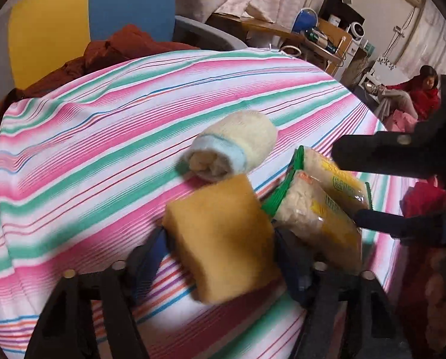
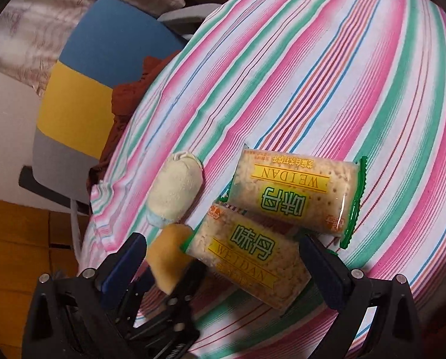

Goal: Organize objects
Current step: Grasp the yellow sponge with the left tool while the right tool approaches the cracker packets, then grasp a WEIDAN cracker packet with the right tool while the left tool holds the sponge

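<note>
On the striped tablecloth (image 1: 103, 155) lie a cream rolled towel (image 1: 232, 146) (image 2: 175, 191) with a blue edge and two Weidan cracker packets (image 1: 333, 179) (image 2: 294, 194) side by side. My left gripper (image 1: 220, 236) (image 2: 172, 269) is shut on an orange rolled cloth (image 1: 223, 239) (image 2: 167, 254), held just in front of the cream towel and beside the nearer packet (image 2: 247, 257). My right gripper (image 2: 223, 239) (image 1: 347, 182) stands open, its fingers wide on either side of that nearer packet.
A blue, yellow and grey chair (image 2: 82, 89) stands at the table's far edge with a rust-brown cloth (image 1: 115, 48) on it. Beyond are a cluttered desk (image 1: 321, 36) and a seated person in red (image 1: 423, 95). The tablecloth (image 2: 312, 74) stretches bare past the packets.
</note>
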A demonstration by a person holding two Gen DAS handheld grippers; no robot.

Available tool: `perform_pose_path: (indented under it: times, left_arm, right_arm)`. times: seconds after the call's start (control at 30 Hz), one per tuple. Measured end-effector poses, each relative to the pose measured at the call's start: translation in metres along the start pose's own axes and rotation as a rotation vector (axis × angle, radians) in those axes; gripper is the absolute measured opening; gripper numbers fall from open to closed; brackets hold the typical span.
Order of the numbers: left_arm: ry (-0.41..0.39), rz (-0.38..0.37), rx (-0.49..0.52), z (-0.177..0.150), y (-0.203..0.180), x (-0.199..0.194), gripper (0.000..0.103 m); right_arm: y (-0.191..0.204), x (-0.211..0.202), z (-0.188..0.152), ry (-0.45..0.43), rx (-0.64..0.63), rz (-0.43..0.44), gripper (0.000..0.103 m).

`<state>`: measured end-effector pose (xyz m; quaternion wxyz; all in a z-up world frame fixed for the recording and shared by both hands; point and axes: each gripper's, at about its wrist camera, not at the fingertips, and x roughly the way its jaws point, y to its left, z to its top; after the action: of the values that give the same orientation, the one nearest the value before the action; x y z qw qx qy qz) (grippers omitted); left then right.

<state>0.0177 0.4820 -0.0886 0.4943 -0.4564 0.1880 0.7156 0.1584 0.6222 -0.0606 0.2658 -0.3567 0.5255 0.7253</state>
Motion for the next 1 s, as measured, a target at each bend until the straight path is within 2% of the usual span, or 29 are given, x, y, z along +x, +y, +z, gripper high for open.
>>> perform_pose_path:
  times: [0.17,0.27,0.43,0.57,0.6,0.63,0.67,0.73,0.83,0.9,1.0]
  left_arm:
    - [-0.024,0.02,0.003,-0.027,0.01,-0.023,0.059]
    - [-0.024,0.026,-0.025,-0.044,0.02,-0.038,0.059]
    - [-0.019,0.033,-0.073,-0.077,0.04,-0.066,0.059]
    - [-0.026,0.037,-0.102,-0.099,0.048,-0.084,0.059]
    - [-0.031,0.037,-0.107,-0.103,0.051,-0.087,0.059]
    - [-0.035,0.038,-0.11,-0.106,0.052,-0.089,0.059]
    - [-0.038,0.037,-0.114,-0.107,0.054,-0.089,0.059]
    - [-0.039,0.037,-0.115,-0.107,0.054,-0.09,0.06]
    - [-0.042,0.059,-0.086,-0.105,0.051,-0.086,0.061]
    - [-0.047,0.067,-0.075,-0.106,0.05,-0.085,0.061]
    - [-0.057,0.056,-0.088,-0.107,0.053,-0.087,0.059]
  right_arm:
    - [0.004,0.018,-0.003,0.087,-0.029,-0.034,0.103]
    - [0.01,0.023,-0.006,0.094,-0.078,-0.078,0.103]
    - [0.032,0.036,-0.017,0.124,-0.245,-0.215,0.103]
    - [0.052,0.051,-0.032,0.149,-0.413,-0.366,0.101]
    - [0.057,0.055,-0.037,0.15,-0.458,-0.408,0.094]
    - [0.061,0.056,-0.04,0.143,-0.491,-0.437,0.082]
    - [0.064,0.057,-0.043,0.133,-0.517,-0.459,0.075]
    - [0.071,0.055,-0.048,0.116,-0.564,-0.456,0.052]
    - [0.077,0.056,-0.055,0.115,-0.61,-0.444,0.05]
    - [0.08,0.056,-0.057,0.132,-0.625,-0.405,0.05]
    - [0.083,0.058,-0.062,0.155,-0.651,-0.377,0.05]
